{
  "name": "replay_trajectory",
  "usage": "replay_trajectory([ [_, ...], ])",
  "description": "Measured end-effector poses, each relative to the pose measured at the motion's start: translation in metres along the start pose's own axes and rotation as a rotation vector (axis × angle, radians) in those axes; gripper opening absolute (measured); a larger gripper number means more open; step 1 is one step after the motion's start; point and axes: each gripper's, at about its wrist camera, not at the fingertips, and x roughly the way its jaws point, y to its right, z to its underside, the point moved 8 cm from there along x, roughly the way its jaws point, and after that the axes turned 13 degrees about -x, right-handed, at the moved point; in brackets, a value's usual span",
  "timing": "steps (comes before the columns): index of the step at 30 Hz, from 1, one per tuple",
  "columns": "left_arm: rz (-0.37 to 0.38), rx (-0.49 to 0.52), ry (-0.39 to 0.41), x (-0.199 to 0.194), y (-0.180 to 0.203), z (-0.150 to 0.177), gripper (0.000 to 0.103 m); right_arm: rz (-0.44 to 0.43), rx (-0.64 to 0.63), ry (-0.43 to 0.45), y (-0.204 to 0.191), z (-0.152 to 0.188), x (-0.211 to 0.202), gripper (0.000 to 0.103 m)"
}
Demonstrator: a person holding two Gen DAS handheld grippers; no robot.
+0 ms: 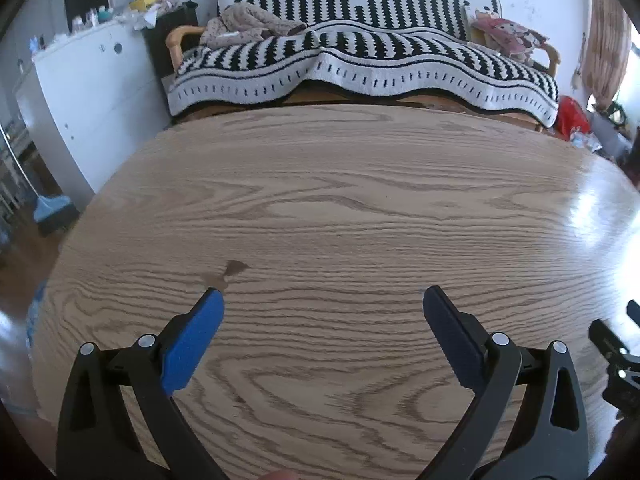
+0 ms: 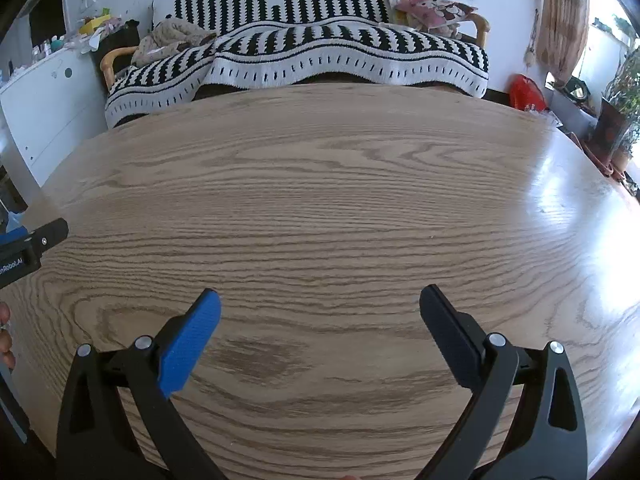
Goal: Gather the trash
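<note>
My left gripper is open and empty, its blue-padded fingers spread wide above the wooden table. My right gripper is also open and empty above the same table. No trash item shows on the tabletop in either view. A small dark stain marks the wood just beyond the left gripper's left finger. The right gripper's body shows at the right edge of the left wrist view, and the left gripper's body shows at the left edge of the right wrist view.
A sofa with a black-and-white striped blanket stands beyond the table's far edge. A white cabinet stands at the left. A red bag and potted plants sit at the right.
</note>
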Motion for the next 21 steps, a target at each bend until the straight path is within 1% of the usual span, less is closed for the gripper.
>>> replay_trajectory([
  [2,0.015,-0.023,-0.009,0.001,-0.001,0.000,0.097,0.000,0.007,0.001,0.001,0.000,0.000,0.096],
  [5,-0.004,-0.026,0.010,0.001,-0.003,-0.002,0.097,0.016,0.019,0.011,0.005,-0.001,-0.002,0.096],
  [9,0.005,-0.044,-0.014,0.004,-0.003,0.000,0.097,0.025,0.031,0.016,0.007,-0.002,-0.003,0.096],
  [12,0.012,-0.057,0.006,0.001,-0.004,-0.004,0.097,0.039,0.017,0.004,0.007,-0.002,-0.001,0.096],
  [14,0.002,-0.061,0.020,-0.001,-0.005,-0.005,0.097,0.036,0.027,0.000,0.009,-0.001,0.001,0.096],
  [15,0.000,-0.065,0.021,-0.001,-0.006,-0.005,0.097,0.034,0.034,0.000,0.011,-0.001,0.001,0.096],
  [18,0.025,-0.094,0.015,-0.001,-0.007,-0.006,0.097,0.036,0.042,-0.002,0.013,0.000,0.001,0.096],
  [21,0.015,-0.092,0.013,0.001,-0.008,-0.006,0.097,0.036,0.041,-0.004,0.012,0.000,0.001,0.096],
])
